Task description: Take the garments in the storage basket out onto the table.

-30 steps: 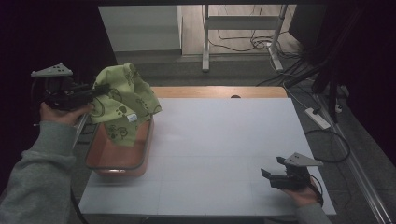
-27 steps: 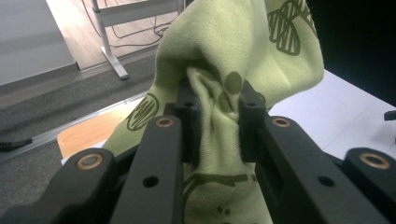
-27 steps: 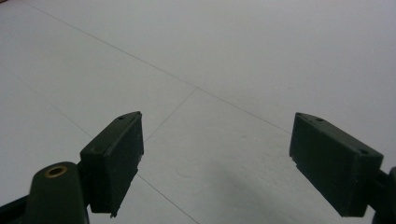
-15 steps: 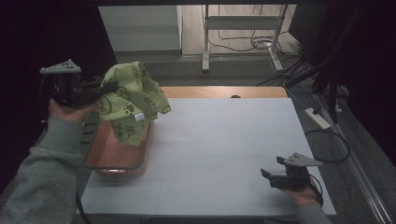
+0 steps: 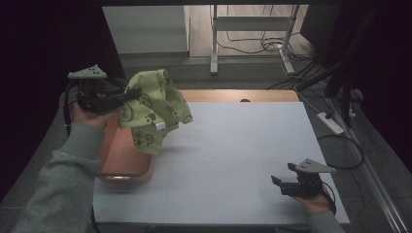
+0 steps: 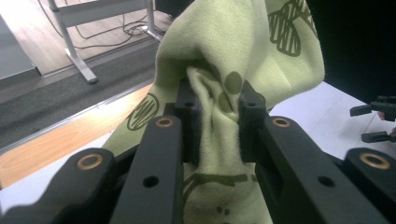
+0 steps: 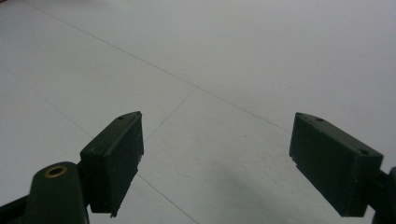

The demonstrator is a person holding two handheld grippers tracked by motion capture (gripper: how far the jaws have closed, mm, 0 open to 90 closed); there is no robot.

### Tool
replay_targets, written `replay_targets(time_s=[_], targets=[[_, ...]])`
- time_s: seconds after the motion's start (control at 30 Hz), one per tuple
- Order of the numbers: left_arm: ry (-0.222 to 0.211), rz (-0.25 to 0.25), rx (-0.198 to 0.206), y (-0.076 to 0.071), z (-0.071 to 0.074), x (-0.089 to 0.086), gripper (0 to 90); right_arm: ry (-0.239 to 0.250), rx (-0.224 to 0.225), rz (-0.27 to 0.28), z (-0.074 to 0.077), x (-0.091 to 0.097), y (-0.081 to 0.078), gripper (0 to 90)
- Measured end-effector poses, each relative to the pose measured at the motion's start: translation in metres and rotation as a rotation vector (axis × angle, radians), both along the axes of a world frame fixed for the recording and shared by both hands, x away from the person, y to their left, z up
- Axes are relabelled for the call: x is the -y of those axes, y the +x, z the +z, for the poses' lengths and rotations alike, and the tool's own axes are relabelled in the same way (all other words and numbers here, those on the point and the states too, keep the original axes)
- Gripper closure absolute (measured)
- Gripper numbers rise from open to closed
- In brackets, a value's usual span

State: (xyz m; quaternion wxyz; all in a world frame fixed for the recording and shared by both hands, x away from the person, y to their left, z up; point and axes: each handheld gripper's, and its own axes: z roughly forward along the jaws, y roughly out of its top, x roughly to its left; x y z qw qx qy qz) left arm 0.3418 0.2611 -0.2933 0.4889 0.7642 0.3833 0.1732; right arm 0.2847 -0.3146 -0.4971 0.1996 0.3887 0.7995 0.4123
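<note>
The cloth is up in the air, over the left back part of the table. We hold it with our left gripper, and its two black jaws are pinched tight on a bunched fold. The rest of the cloth hangs down in front of and under the gripper, and its low end dangles over the orange tub.

What could go wrong? We think only a small fold sits between the jaws. If we swing too fast, the fold could slide out and the cloth would drop, maybe back into the tub. The hanging end could also catch on the tub's rim and tug the tub along. And the cloth is all crumpled, so it may land in a heap if we just let go.

Our right gripper rests far off, near the right front corner of the table. Its jaws stand wide apart with nothing in them, too far away to help catch the cloth.
</note>
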Motion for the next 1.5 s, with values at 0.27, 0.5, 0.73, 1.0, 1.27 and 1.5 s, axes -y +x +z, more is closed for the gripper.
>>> replay_targets(time_s=[0.27, 0.5, 0.73, 1.0, 1.27, 1.5], targets=[[-0.012, -0.033, 0.000, 0.004, -0.003, 0.016, 76.3, 0.001, 0.000, 0.002, 0.000, 0.000, 0.000, 18.4], [-0.015, -0.057, -0.014, 0.008, -0.011, 0.025, 76.3, -0.001, 0.000, 0.002, 0.000, 0.000, 0.000, 18.4], [-0.017, -0.075, -0.026, 0.010, -0.017, 0.033, 76.3, -0.005, -0.001, 0.004, 0.000, 0.000, 0.000, 18.4], [-0.021, -0.120, -0.037, 0.014, -0.024, 0.054, 76.3, 0.000, -0.002, -0.001, 0.000, 0.000, 0.000, 18.5], [-0.023, -0.153, -0.048, 0.017, -0.030, 0.071, 76.3, 0.003, 0.002, -0.003, 0.000, 0.002, 0.000, 18.4], [-0.023, -0.190, -0.064, 0.020, -0.039, 0.090, 76.3, 0.004, 0.002, -0.004, 0.000, 0.002, 0.000, 18.5]])
